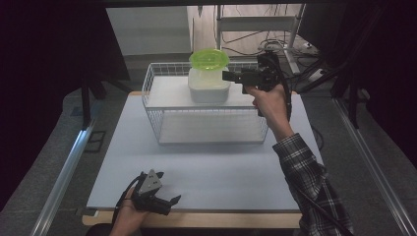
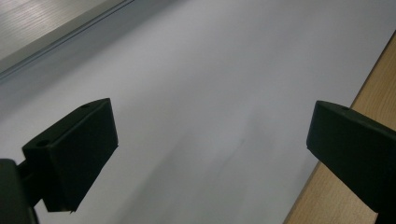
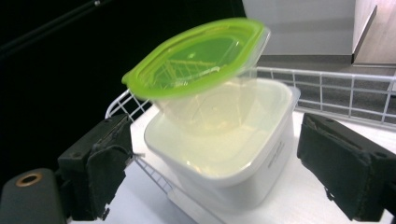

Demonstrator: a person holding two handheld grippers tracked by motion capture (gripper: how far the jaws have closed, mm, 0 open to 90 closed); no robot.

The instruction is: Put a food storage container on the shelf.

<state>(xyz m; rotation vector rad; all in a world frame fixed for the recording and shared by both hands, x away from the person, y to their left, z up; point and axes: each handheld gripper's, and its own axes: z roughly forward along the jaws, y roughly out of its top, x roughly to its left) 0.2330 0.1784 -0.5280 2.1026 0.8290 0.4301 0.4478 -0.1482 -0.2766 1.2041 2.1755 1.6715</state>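
At six o'clock on the table [image 1: 206,172], close to its near edge, the left gripper [image 1: 164,201] rests idle in the person's hand, jaws spread wide and holding nothing; in the left gripper view they frame bare tabletop with the wooden rim [image 2: 373,93] off to one side.

Farther out, toward twelve o'clock, stands a white wire basket [image 1: 162,129]. On its upper shelf sits a white tub [image 1: 209,87], and a clear cup with a green lid [image 1: 209,59] rests tilted inside it. The right gripper [image 1: 227,76] is held level at about one o'clock, aimed at the tub from the right. In the right gripper view its jaws stand released, one on each side of the tub [image 3: 243,158], not touching it, while the lidded cup [image 3: 196,60] leans above.

The step in hand looks like the approach for a grasp on the tub or the cup. The next move probably calls for easing forward and closing squarely, since the tilted cup could tip out.

Room is tight near the basket's far rail [image 3: 327,77] and side wires; the table's front half lies open for setting things down.
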